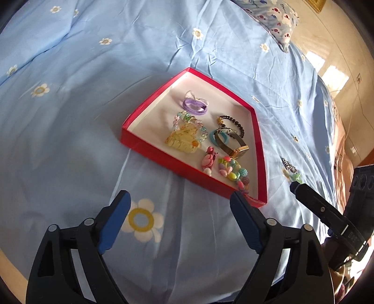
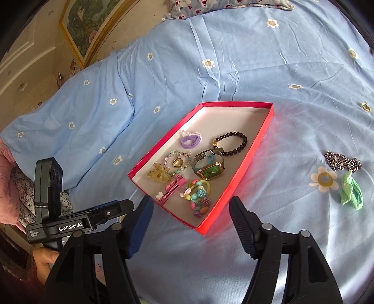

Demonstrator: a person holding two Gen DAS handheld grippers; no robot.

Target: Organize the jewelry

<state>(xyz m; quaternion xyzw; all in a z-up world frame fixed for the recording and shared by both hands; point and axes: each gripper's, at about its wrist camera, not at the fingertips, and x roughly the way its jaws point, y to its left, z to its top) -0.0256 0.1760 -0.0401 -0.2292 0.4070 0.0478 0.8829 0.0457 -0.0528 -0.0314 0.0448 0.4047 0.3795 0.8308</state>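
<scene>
We see the red box (image 2: 236, 177) lying on the bed (image 2: 257, 70), on a light blue sheet with white flowers, and the jewelry is inside it. In the box there are a purple hair tie (image 2: 190, 140), a dark bead bracelet (image 2: 235, 142), a watch (image 2: 210, 171) with a green face, a gold ring (image 2: 178, 162) inside a pale bead bracelet (image 2: 180, 161), a yellow hair claw clip (image 2: 159, 175), pink hair clips (image 2: 171, 190) and a bunch of colourful beads (image 2: 198, 196). In the left wrist view the ring is hidden behind the yellow clip, and the watch face is turned away, so we cannot read it.

Outside the box, well apart on the sheet, lie a silver chain (image 2: 342, 162) and a green hair tie (image 2: 351, 193), close to each other. In the left wrist view the chain is small and blurred.

The right claw (image 2: 190, 224) is spread wide and holds nothing; it hovers near the nearest corner of the box. The left claw (image 1: 180, 221) is also spread and empty, near the box edge. In the right wrist view only part of the left device shows, and we read "GenRobot.AI" (image 2: 70, 227) on it; the smaller label beside it is too small to read with certainty.

At the head of the bed a patterned pillow (image 2: 224, 5) is cut off by the frame, and a framed picture (image 2: 88, 25) on the wall is seen only in part.
</scene>
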